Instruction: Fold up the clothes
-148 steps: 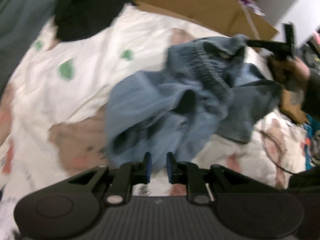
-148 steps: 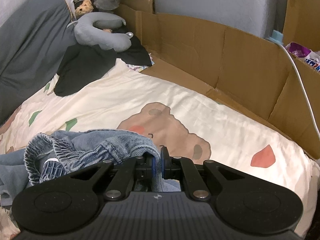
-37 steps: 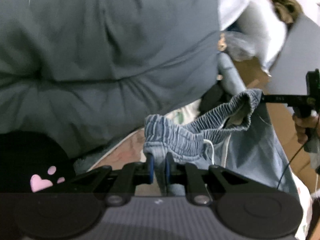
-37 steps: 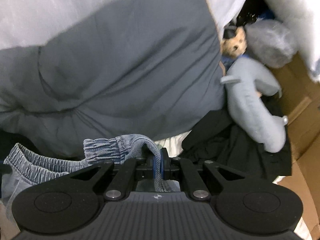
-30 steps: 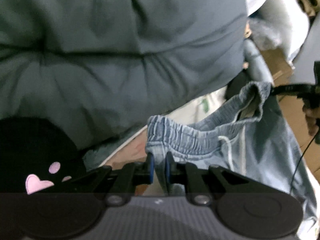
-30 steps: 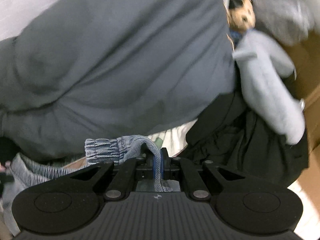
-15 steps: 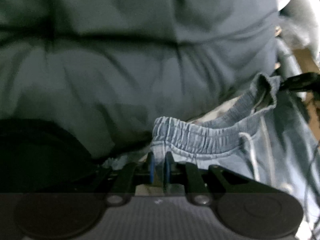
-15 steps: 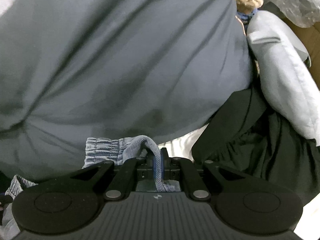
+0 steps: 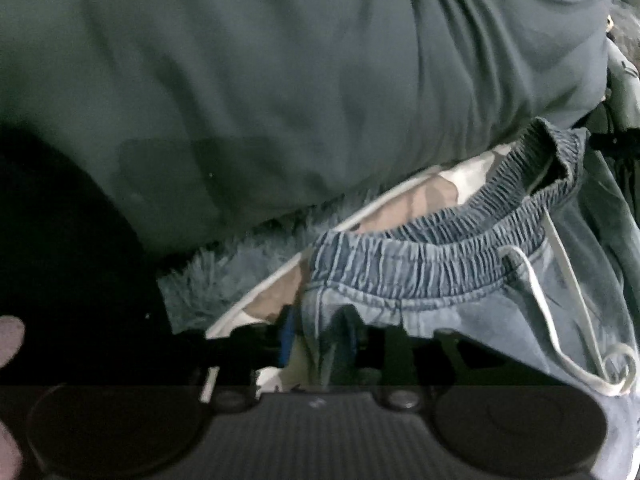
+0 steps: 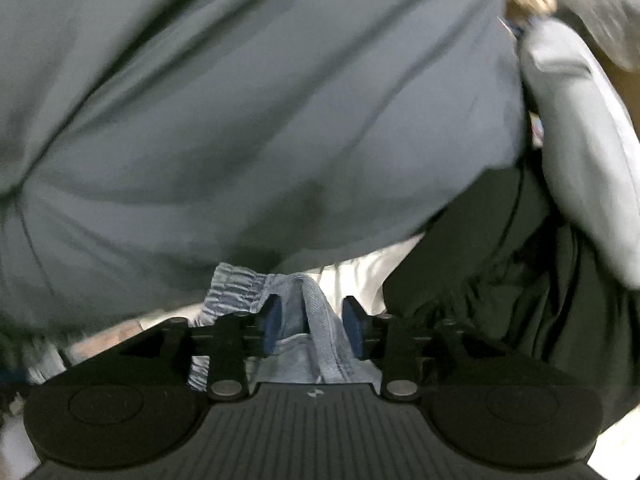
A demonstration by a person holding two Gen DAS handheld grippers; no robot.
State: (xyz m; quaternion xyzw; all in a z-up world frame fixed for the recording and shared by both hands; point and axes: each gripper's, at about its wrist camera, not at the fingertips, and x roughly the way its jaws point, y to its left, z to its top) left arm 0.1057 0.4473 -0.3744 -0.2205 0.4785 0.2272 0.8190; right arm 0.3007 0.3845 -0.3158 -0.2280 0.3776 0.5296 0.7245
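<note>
One grey duvet [image 9: 300, 80], bulked along the far edge of the bed, fills both my views. One black garment [image 10: 520, 280] lies at its right end beside one grey neck pillow [image 10: 580, 140]. One pair of denim shorts [image 9: 460, 276] lies on the patterned bed sheet [image 9: 468, 176], waistband against the duvet, one white drawstring [image 9: 560, 300] loose. My left tool [image 9: 316, 336] and right tool [image 10: 312, 320] each stand parted, waistband cloth between the pads, unclamped.
</note>
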